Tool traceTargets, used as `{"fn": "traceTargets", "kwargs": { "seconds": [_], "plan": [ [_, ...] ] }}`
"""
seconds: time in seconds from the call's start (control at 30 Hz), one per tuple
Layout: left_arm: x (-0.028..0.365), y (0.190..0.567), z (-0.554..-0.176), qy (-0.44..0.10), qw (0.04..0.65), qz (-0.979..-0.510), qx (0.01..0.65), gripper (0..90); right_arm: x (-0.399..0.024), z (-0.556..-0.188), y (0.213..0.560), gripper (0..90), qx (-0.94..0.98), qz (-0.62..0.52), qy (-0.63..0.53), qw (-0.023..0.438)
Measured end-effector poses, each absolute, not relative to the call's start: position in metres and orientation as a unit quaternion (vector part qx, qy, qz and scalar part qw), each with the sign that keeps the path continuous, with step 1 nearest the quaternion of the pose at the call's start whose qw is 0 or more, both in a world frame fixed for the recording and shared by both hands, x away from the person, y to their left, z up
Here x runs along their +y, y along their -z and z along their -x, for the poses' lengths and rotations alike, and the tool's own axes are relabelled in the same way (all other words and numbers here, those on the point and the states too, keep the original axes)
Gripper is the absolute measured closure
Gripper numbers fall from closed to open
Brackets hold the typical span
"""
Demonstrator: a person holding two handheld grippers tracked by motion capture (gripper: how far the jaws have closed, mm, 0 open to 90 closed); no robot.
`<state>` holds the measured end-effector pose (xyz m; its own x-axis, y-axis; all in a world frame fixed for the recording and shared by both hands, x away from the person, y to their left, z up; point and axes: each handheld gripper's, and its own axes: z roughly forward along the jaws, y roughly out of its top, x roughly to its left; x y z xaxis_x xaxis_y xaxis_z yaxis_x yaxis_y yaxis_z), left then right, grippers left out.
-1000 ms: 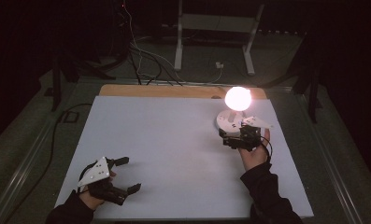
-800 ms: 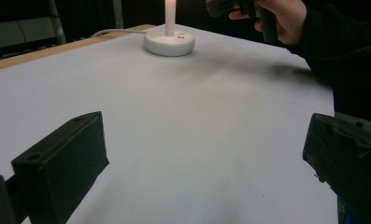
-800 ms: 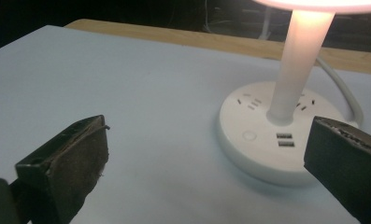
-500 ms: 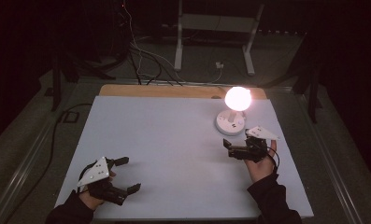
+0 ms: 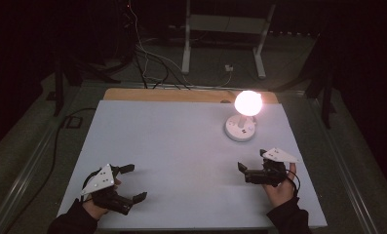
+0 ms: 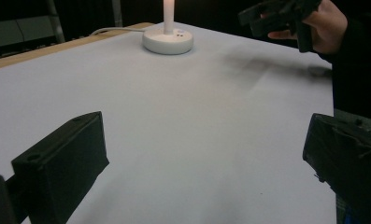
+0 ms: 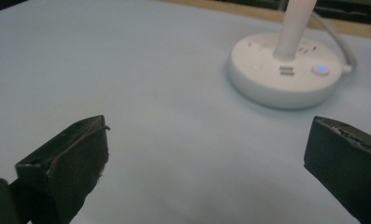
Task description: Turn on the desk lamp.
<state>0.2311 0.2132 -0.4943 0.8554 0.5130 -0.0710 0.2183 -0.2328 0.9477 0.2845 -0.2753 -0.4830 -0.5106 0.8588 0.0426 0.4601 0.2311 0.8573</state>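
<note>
A small white lamp stands at the far right of the white table (image 5: 181, 141), its round bulb (image 5: 248, 102) lit above a round base (image 5: 240, 128). My right gripper (image 5: 252, 161) is open and empty, a short way in front of the base, with its jaws pointing left. In the right gripper view the lamp base (image 7: 286, 70) lies ahead on the right with a blue light (image 7: 321, 69) on, beyond the wide-apart jaws of my right gripper (image 7: 206, 149). My left gripper (image 5: 134, 183) rests open and empty near the front left corner. The left gripper view shows the lamp base (image 6: 167, 41) far ahead.
A wooden strip (image 5: 181, 95) runs along the table's far edge. Cables (image 5: 152, 73) and a metal stand (image 5: 225, 29) lie on the dark floor beyond. The lamp's cord (image 7: 335, 39) leaves the base toward the back. The other hand (image 6: 314, 28) shows at the upper right of the left gripper view.
My right gripper has drawn back from the lamp base toward the table's front edge. The left gripper has stayed where it was.
</note>
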Motion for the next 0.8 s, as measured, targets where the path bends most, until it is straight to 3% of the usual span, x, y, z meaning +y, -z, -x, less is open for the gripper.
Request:
{"fn": "traceTargets", "kwargs": {
  "seconds": [0.33, 0.8],
  "plan": [
    [0.213, 0.495, -0.231, -0.128, 0.57, -0.777, 0.236, 0.3, -0.293, -0.261, 0.499, 0.0, 0.767, -0.436, -0.43, 0.193],
    [0.212, 0.495, -0.231, -0.129, 0.567, -0.778, 0.236, 0.3, -0.311, -0.246, 0.508, 0.0, 0.78, -0.439, -0.399, 0.201]
  ]
}}
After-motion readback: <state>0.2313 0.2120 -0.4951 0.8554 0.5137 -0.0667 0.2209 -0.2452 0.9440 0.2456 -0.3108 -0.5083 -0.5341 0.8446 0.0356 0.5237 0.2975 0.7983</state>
